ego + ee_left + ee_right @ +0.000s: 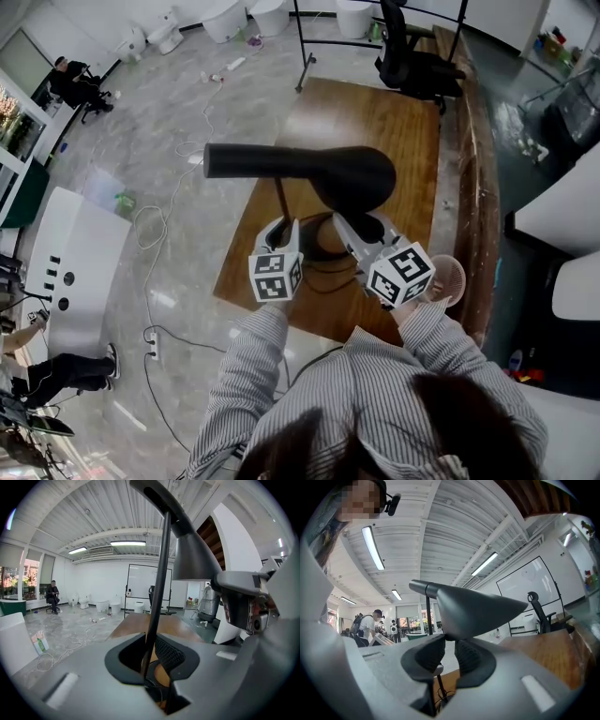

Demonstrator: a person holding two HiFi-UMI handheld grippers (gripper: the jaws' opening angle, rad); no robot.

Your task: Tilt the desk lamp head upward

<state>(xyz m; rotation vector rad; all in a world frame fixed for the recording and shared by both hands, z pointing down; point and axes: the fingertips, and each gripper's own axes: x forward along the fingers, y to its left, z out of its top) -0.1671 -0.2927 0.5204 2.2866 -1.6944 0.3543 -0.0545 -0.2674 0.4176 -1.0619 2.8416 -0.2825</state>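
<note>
- The left hand-held gripper point(151, 656) is closed on the thin black lamp stem point(159, 583), which runs upright between its pads.
- The right hand-held gripper point(449, 656) has its jaws almost together, pinching the lower edge of the lamp head point(473, 611) from beneath.
- The two grippers sit just beside each other, marker cubes toward the person in the striped shirt point(375, 394).
- The black lamp head lies roughly level above both grippers, and its tube-like rear end point(244, 159) reaches out to the left, past the tabletop's edge.
- The lamp stands near the front of the wooden tabletop point(375, 112), with a dark cable point(328, 274) looped at its foot.
- An office chair point(412, 56) stands at the tabletop's far end.
</note>
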